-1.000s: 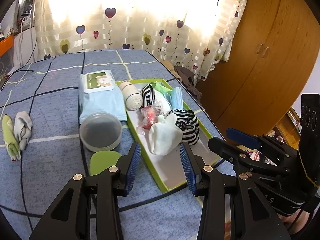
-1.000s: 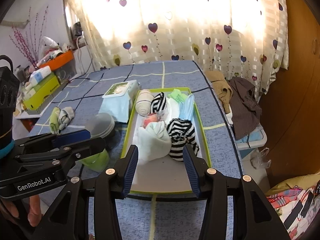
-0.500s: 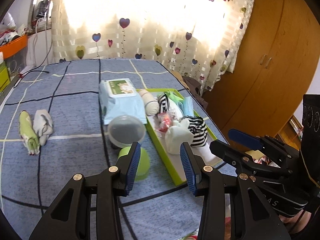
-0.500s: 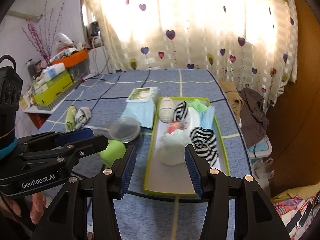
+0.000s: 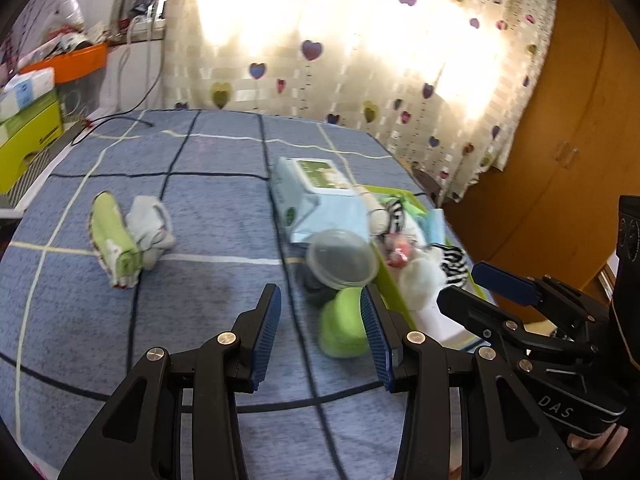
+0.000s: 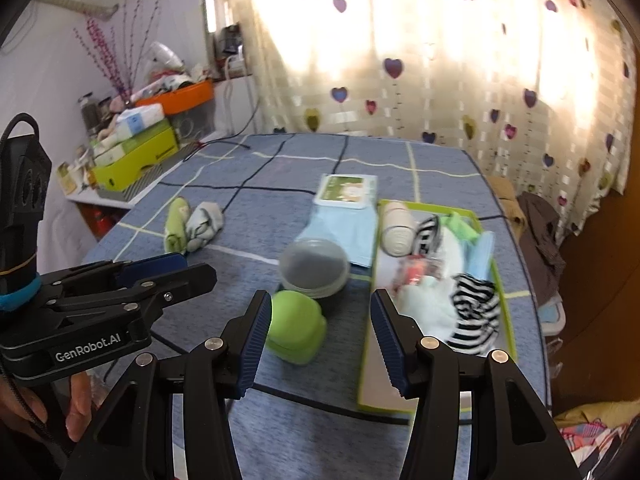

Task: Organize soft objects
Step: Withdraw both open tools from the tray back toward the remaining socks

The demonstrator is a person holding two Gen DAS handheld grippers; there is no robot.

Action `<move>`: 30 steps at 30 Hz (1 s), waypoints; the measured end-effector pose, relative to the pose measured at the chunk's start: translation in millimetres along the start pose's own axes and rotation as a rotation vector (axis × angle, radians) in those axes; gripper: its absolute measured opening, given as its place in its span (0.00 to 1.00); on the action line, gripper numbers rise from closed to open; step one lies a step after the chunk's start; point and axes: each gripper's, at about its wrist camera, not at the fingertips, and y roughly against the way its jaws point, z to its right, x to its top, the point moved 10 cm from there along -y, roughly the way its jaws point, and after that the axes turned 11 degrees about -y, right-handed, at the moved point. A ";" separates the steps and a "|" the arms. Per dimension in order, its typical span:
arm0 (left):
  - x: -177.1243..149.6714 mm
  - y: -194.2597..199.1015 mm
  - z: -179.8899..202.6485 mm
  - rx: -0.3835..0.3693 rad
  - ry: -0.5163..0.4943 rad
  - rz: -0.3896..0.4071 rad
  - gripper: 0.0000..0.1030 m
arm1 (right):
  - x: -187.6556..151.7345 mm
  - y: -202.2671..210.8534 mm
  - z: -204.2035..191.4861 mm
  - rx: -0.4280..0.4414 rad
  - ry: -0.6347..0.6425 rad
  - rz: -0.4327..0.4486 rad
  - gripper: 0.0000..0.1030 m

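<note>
My left tongs point(image 5: 320, 330) gape, ribbed blue pads empty. My right tongs point(image 6: 318, 334) likewise hold nothing, jaws parted. Rolled socks, green point(image 5: 113, 240) and grey point(image 5: 150, 226), soft and lumpy, lie on the quilted blue cover at ten o'clock. Green tray point(image 6: 368, 354) of striped, white bundles at two o'clock; a clear round lid point(image 6: 314, 266) and a lime cap point(image 6: 296, 328) lie between.

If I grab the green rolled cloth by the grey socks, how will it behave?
The green rolled cloth looks soft and loosely rolled, so it will probably squash and sag. One end may unroll. It looks light, and touches the grey socks, so they may drag along.
</note>
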 end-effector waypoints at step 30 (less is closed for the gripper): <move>-12.1 -19.8 -176.1 0.247 0.240 -0.029 0.42 | 20.4 -95.6 -93.7 0.133 0.123 -0.125 0.50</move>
